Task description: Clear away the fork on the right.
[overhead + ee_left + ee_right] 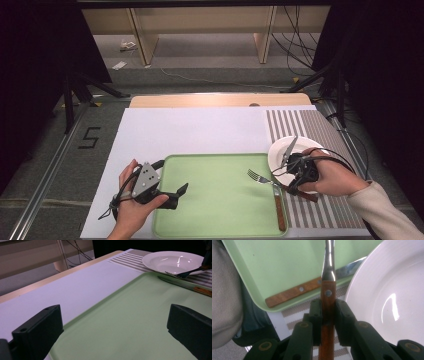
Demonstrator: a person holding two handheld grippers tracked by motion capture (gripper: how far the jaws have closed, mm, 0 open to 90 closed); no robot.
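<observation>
Left gripper [181, 192] at tray's [220, 220] near-left edge, jaws wide apart, nothing between. Right gripper [328, 312] pinched on fork's [260, 177] wooden handle; tines over tray's right side. Knife [279, 207] lies along tray's right edge. White plate [280, 150] on striped mat [325, 130], just beyond tray's far-right corner.
</observation>
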